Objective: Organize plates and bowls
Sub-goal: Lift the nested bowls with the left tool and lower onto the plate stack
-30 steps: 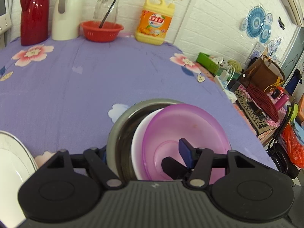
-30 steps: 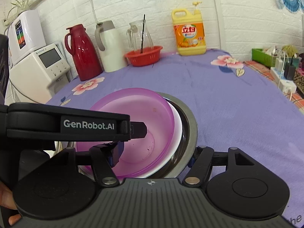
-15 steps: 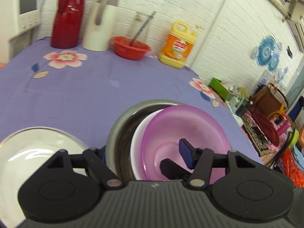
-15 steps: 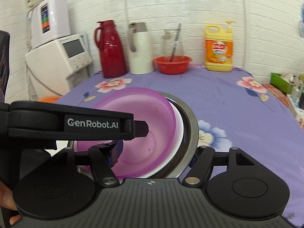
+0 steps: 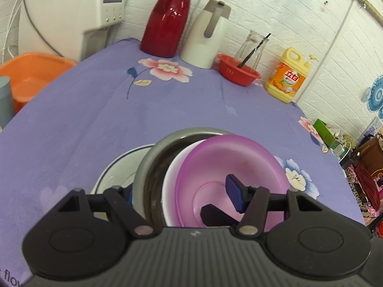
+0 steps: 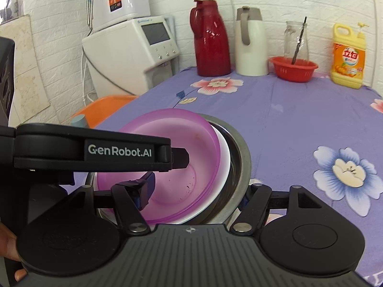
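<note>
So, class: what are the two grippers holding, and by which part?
Both hold the nested stack of bowls: purple bowl inside white bowl inside steel bowl. Each gripper's jaws straddle the rims on opposite sides.

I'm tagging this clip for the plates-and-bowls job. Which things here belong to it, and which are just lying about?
Part of the job:
purple bowl
white bowl
steel bowl
white plate
left gripper
right gripper

Just lying about:
red thermos
white jug
red basket
glass jar
detergent bottle
orange basin

Open purple cloth (image 5: 100,119) ahead; jugs (image 5: 167,21), red basket (image 5: 239,71), soap btl (image 5: 287,79) along far wall.
</note>
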